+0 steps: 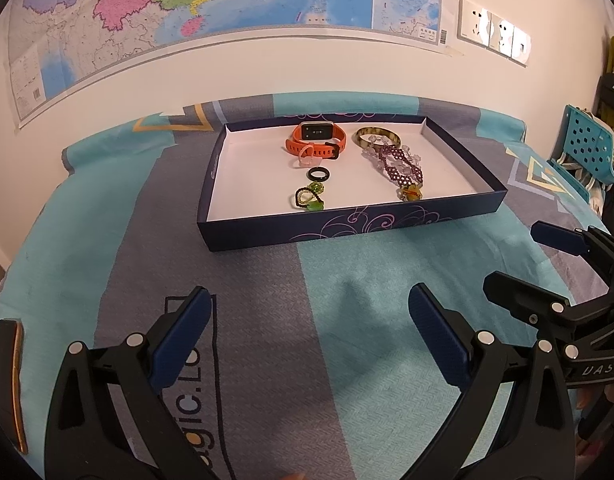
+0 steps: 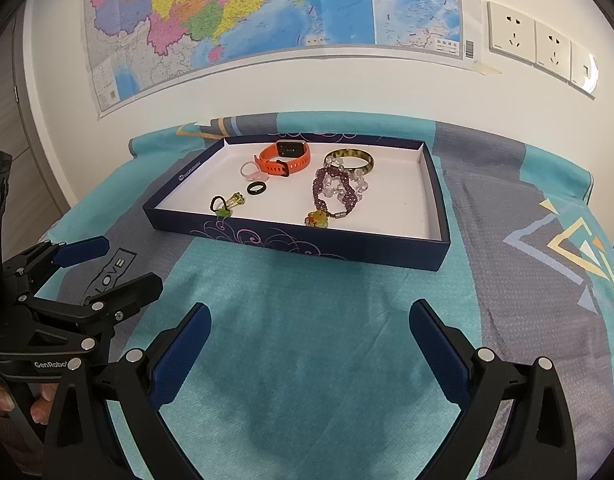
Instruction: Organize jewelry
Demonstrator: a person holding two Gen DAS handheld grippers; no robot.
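**Jewelry gathered in the tray, both grippers empty**

We hold the left gripper (image 1: 309, 336) and the right gripper (image 2: 311, 344) low over the cloth-covered desk (image 2: 307, 360), each with its fingers spread wide apart and nothing between them. Both sit on the near side of the shallow dark-blue tray (image 2: 307, 246), well apart from it.

All the jewelry we can see lies inside the tray on its white floor. At the back is the orange watch (image 1: 317, 138), its strap looped. Just beside it on the right rests the mottled bangle (image 1: 377, 136), and the purple beaded bracelet (image 1: 399, 164) runs forward from the bangle, overlapping a string of clear beads (image 2: 353, 184), with an amber pendant (image 2: 318, 217) at its near end. In front of the watch we see a pale pink ring (image 1: 307, 158), then a black ring (image 1: 318, 174), then a small green-beaded piece (image 1: 309, 197) nearest the front wall.

A map (image 2: 267, 12) hangs on the wall behind.
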